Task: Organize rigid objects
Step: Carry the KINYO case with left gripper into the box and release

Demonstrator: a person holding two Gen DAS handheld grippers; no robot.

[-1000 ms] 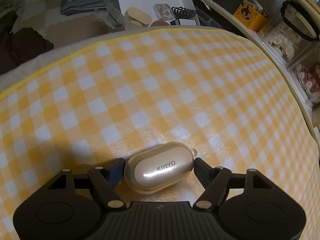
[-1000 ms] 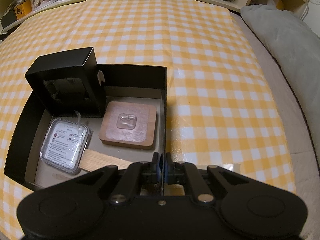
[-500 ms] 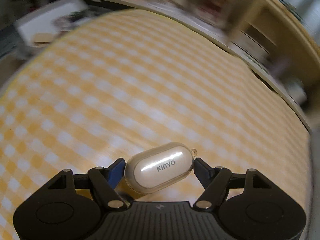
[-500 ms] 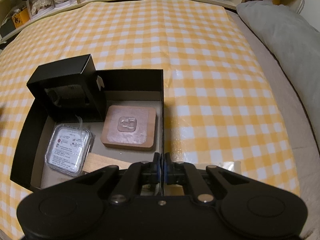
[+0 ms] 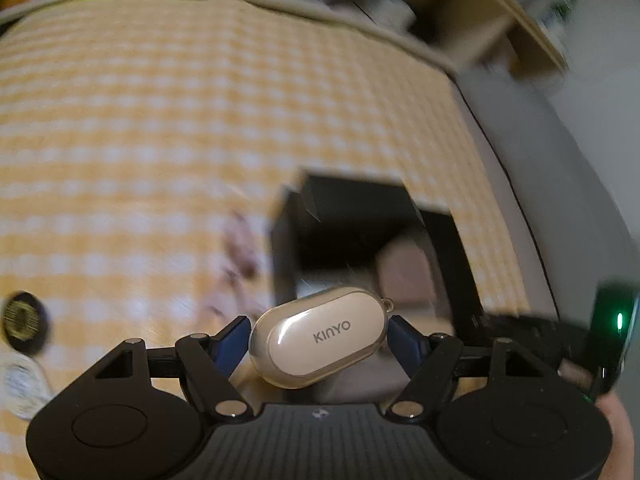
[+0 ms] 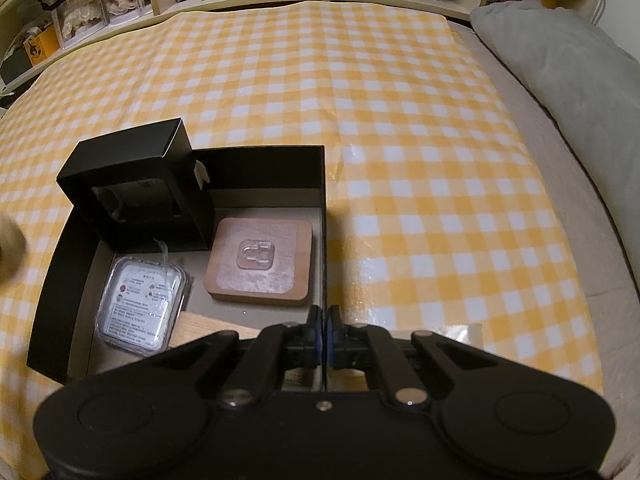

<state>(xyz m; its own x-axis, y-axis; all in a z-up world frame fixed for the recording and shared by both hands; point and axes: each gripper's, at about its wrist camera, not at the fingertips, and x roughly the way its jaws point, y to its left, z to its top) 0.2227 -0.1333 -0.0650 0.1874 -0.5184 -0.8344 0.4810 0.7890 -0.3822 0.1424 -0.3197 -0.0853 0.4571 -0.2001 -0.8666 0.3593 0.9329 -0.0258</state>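
Currently the left hand-held gripper (image 5: pixel 318 338) clamps a beige earbud case (image 5: pixel 320 342) marked KINYO between its blue pads, carried in the air near the left side of an open black tray (image 6: pixel 264 168). The right hand-held gripper (image 6: pixel 323 334) is clenched on the tray's right wall near its front corner, steadying it on the yellow checked cloth (image 6: pixel 400 160) that covers the tabletop. The left view is smeared with motion, so a hasty release could drop the smooth, rounded case outside the tray or let it roll. Inside the tray, an upright black box (image 6: pixel 136 192) fills the back left corner, a wooden coaster (image 6: pixel 260 264) lies by the right wall, and a clear plastic packet (image 6: pixel 142 306) lies at the front left, leaving little bare floor. A grey pillow (image 6: pixel 560 64) lies off the far right edge.
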